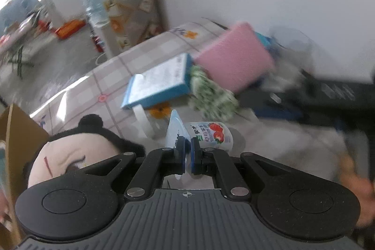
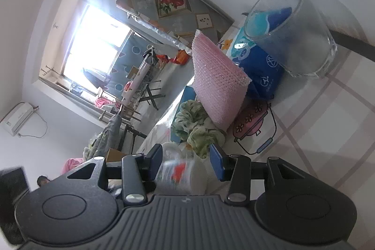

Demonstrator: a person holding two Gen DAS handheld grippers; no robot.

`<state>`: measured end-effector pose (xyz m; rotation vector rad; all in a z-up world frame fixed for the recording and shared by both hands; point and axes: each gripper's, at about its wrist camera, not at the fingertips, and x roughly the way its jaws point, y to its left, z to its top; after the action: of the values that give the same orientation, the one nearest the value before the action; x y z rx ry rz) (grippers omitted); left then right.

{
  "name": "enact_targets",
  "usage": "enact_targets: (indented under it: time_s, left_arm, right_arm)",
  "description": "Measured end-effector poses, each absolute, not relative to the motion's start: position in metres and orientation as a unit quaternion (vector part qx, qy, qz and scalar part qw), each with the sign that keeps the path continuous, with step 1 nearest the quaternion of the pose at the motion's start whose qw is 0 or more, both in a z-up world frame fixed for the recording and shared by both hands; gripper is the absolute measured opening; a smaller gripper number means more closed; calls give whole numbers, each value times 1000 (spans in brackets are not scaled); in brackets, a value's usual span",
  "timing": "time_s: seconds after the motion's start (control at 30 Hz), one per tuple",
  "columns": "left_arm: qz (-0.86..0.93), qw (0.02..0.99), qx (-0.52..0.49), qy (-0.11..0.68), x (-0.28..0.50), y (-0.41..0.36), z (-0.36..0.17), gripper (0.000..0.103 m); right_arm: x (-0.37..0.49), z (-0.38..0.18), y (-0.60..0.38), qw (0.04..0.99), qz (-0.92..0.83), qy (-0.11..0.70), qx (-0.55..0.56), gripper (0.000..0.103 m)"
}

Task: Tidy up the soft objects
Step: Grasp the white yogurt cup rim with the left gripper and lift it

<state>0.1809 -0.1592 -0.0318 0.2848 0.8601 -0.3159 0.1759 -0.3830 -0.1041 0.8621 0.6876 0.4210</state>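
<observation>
My left gripper is shut on a thin light-blue plastic packet, held above the table. A plush doll head with black hair lies at lower left beside a cardboard box. A pink bubble-wrap pad, a green-and-white cloth and a blue box lie ahead. My right gripper is open around a white strawberry-print bottle. The pink pad and green cloth lie beyond it.
A strawberry-print bottle lies just past my left fingers. A clear glass jar and a blue patterned bag stand at the far right on the checked tablecloth. A dark device sits at right.
</observation>
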Motion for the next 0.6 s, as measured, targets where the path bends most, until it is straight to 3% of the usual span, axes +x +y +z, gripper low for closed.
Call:
enact_targets:
  time_s: [0.3, 0.6]
  left_arm:
    - [-215, 862, 299, 347, 103, -192, -41, 4]
    - [-247, 877, 252, 326, 96, -192, -42, 13]
  right_arm:
    - [175, -106, -386, 826, 203, 335, 406, 21]
    - [162, -111, -400, 804, 229, 336, 434, 27]
